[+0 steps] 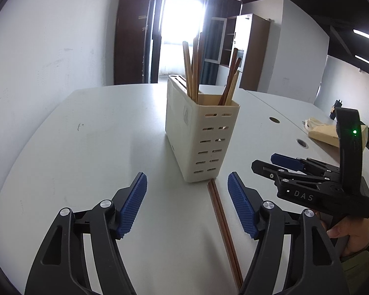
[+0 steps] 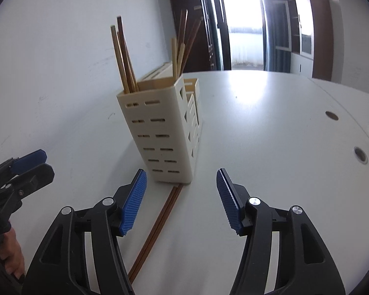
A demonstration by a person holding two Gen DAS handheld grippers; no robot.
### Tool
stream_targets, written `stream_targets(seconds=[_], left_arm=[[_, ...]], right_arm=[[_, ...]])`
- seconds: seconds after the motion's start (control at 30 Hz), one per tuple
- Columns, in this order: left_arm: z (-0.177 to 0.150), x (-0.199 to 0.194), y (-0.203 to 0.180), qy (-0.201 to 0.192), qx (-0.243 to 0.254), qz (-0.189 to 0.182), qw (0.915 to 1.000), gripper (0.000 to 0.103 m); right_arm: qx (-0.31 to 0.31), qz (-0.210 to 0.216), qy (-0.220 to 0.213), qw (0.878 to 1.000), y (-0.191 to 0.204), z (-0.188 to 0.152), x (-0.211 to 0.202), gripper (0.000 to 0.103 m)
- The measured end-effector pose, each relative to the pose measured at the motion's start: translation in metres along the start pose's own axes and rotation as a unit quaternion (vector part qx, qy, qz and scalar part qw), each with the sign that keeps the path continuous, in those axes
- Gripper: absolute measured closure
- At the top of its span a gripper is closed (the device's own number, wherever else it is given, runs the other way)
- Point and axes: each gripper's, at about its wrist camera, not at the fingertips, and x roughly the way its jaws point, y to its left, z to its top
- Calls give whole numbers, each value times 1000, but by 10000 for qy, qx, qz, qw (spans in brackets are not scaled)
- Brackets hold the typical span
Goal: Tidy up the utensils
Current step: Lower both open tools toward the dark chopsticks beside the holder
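Left gripper, left wrist view: left gripper (image 1: 187, 201) has its blue pads spread wide with nothing pinched; the pair of brown chopsticks (image 1: 222, 231) lies flat on the white table (image 1: 86, 147) between the pads, nearer the right-hand one, untouched.
Holder, left wrist view: cream slotted utensil holder (image 1: 204, 137) stands upright just beyond the fingertips, with the pair's far tips meeting its base.
Done so far, left wrist view: several upright chopsticks (image 1: 192, 73) already lean inside the holder.
Right gripper, left wrist view: right gripper (image 1: 268, 163) reaches in from the right, held in a person's hand (image 1: 346, 236).
Right gripper, right wrist view: right gripper (image 2: 182, 201) is also parted and holds nothing; the brown pair (image 2: 157, 231) runs between its pads, close to the left-hand one.
Holder, right wrist view: narrower open compartments show behind the filled front one.
Left to do: judging by this, the loose pair must yet be lifted and stood in the holder.
Look of the pair: two thin, straight, reddish-brown sticks lying side by side, touching.
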Motion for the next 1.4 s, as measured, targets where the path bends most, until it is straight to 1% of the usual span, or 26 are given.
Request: stream_targets(seconds=[0.03,0.13,0.27,0.33,0.4,0.43,0.63,0.77,1.0,1.17,1.27,1.4], left_arm=[[-1,1,2,58,-26,-7,10000,34],[-6,9,5,250,-35,-7,9997,33],[-8,13,7,311,-49,-22,9995,33],[-10,15,12,357,-163,-135,9991,32],[-11,21,18,511,-357,-339,9975,31],[-12,23,22,567,-430,-354,9968,31],[-14,29,27,572,-453,-226,9971,31],[-15,35,29,634,-449,-142,9969,31],[-16,34,29,638,-429,-138,9969,31],[-16,34,29,659,-421,-129,9969,31],[-17,36,29,689,-397,-110,9968,31],[-18,38,30,719,-388,-91,9966,31]], right_arm=[[0,0,0,10000,0,0,0,44],[24,-135,359,9993,-2,-1,15,44],[55,-191,768,9968,-4,-3,33,44],[75,-182,932,9955,-2,-5,39,44],[139,-205,1101,9936,-3,-5,47,44],[168,-195,1183,9926,-3,-5,50,44],[72,-300,1555,9874,3,-10,77,44],[40,-382,1725,9843,5,-17,92,44],[31,-435,1888,9810,5,-28,107,44],[-43,-547,1895,9803,8,-31,112,43],[-259,-727,1897,9788,22,-44,105,43],[-310,-756,1959,9772,24,-47,104,44]])
